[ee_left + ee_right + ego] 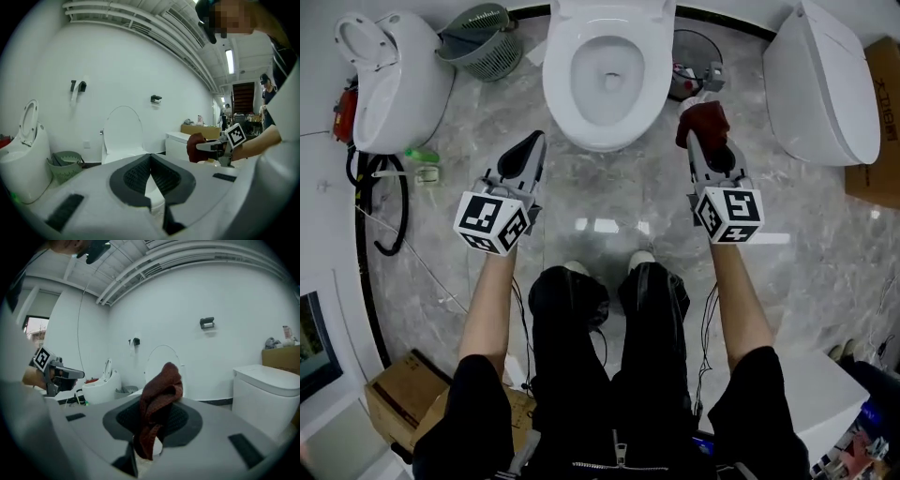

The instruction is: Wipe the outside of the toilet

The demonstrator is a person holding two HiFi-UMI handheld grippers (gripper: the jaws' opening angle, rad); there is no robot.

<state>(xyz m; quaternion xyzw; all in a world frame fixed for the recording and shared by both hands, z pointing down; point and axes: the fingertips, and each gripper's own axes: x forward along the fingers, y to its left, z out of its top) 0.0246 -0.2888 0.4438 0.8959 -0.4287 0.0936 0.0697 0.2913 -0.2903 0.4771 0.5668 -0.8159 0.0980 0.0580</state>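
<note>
At the far left a small white toilet (398,89) stands with its lid up, and a green basket (485,42) sits next to it. The left tool (533,143) hangs over the grey floor (609,192) just in front of the middle toilet (558,89), with its jaws pressed together and nothing in them. The right tool (701,141) is clamped on a dark red cloth (703,117) just beside the middle toilet's right side, and a closed white toilet (820,80) stands far right.
</note>
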